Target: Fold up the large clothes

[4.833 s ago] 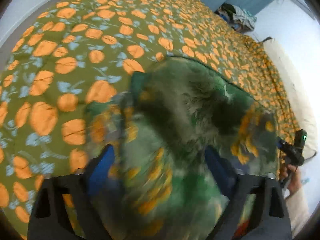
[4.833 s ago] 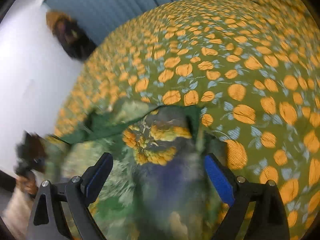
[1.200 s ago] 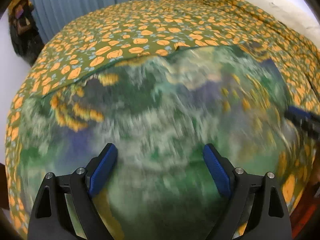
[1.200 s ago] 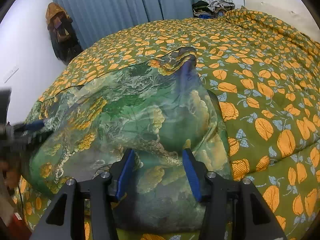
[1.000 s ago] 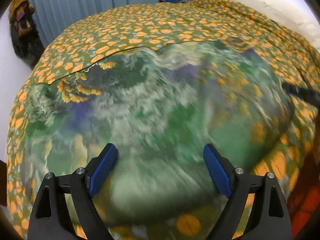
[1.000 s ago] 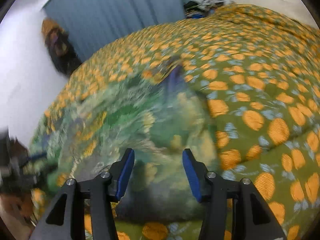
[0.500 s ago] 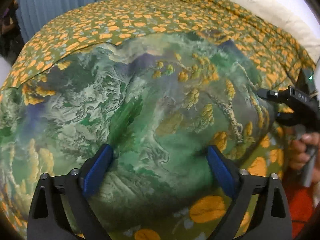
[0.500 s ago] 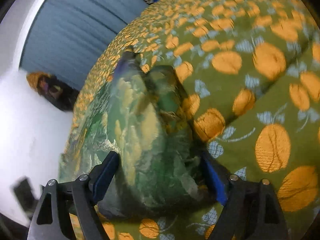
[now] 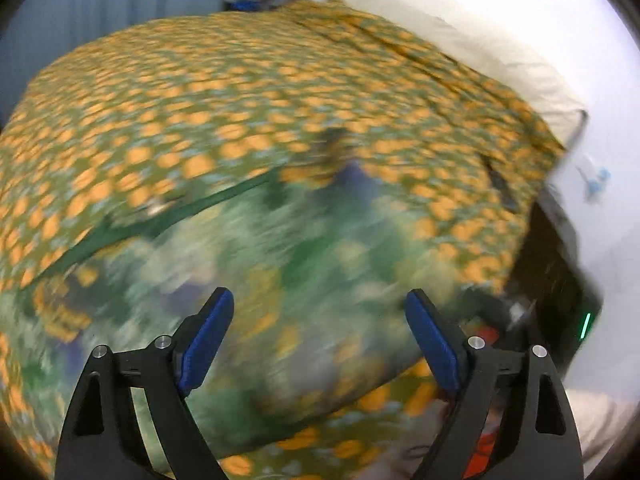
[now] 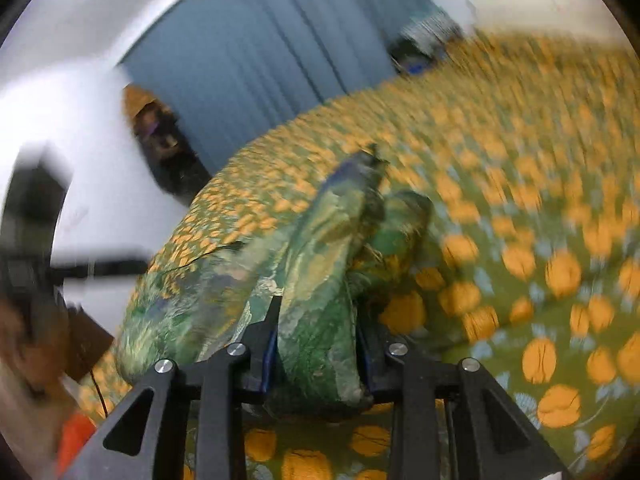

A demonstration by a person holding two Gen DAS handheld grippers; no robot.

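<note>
Near the bed's front edge, on the orange-leaf bedspread [image 10: 520, 208], the green printed garment [image 9: 280, 280] lay spread but rumpled, no neat fold visible yet. The right hand-held gripper [image 10: 316, 344] was clamped on a bunched ridge of it. The left hand-held gripper [image 9: 316, 336] hung with jaws wide apart above the cloth, gripping nothing. By my reckoning most folding remained.

Left tongs [image 9: 316, 336] gape wide; right tongs [image 10: 316, 344] are clamped.
</note>
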